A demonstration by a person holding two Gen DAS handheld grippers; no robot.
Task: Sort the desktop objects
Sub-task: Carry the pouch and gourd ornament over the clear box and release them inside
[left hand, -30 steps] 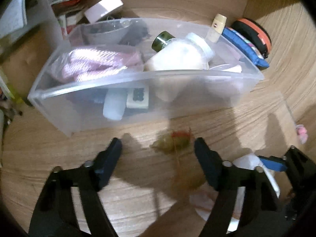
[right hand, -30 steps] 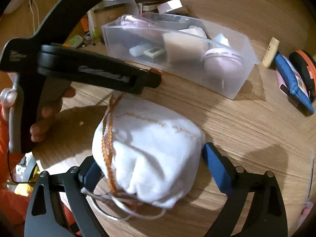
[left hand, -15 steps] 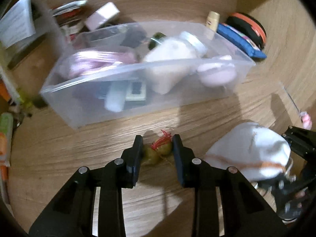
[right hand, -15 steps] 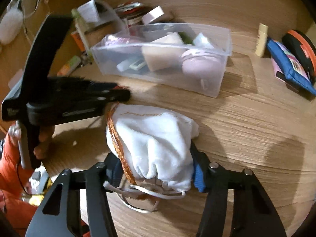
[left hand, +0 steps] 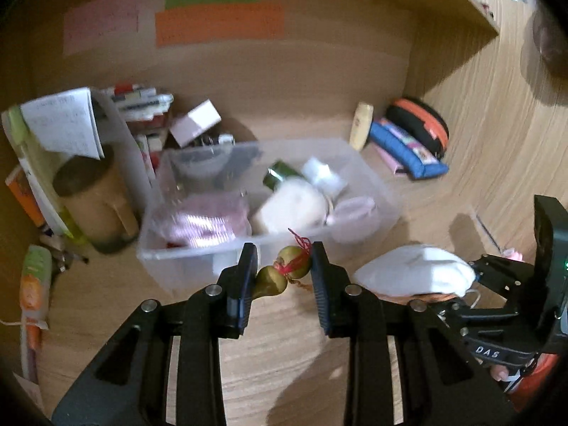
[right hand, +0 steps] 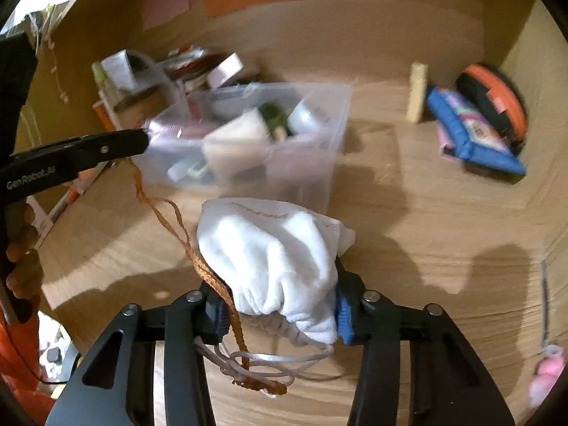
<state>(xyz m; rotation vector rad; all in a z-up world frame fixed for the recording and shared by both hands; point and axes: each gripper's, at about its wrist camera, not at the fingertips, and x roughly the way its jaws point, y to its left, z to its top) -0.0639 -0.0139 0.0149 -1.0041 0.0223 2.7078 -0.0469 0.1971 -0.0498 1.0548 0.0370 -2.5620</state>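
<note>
Left wrist view: the left gripper [left hand: 282, 277], its jaws having just been closing, is clamped on a small green gourd charm [left hand: 284, 275] tied with red thread, held clear of the wooden desk [left hand: 291, 372] just in front of the clear plastic bin [left hand: 170, 269]. An orange cord [right hand: 167, 220] runs from the charm across to a white drawstring pouch [right hand: 280, 259], so the two pieces are joined. Right wrist view: the right gripper [right hand: 278, 314], whose jaws have likewise just been closing, pinches the gathered neck of that pouch, with its white string [right hand: 269, 364] looped below. Progress, as judged: the bin already holds a pink bundle [left hand: 209, 216], a pale bottle [left hand: 291, 209] and a dark green bottle [left hand: 278, 174], so sorting seems well under way; charm and pouch are lifted but not yet placed. Still loose on the desk at the right are a cream tube [left hand: 361, 126], a blue pencil case [left hand: 408, 152] and a black-and-orange case [left hand: 419, 124]. Likely hindrances: the near wall of the bin, which both pieces must clear, and the slack cord, which could snag on its rim.
</note>
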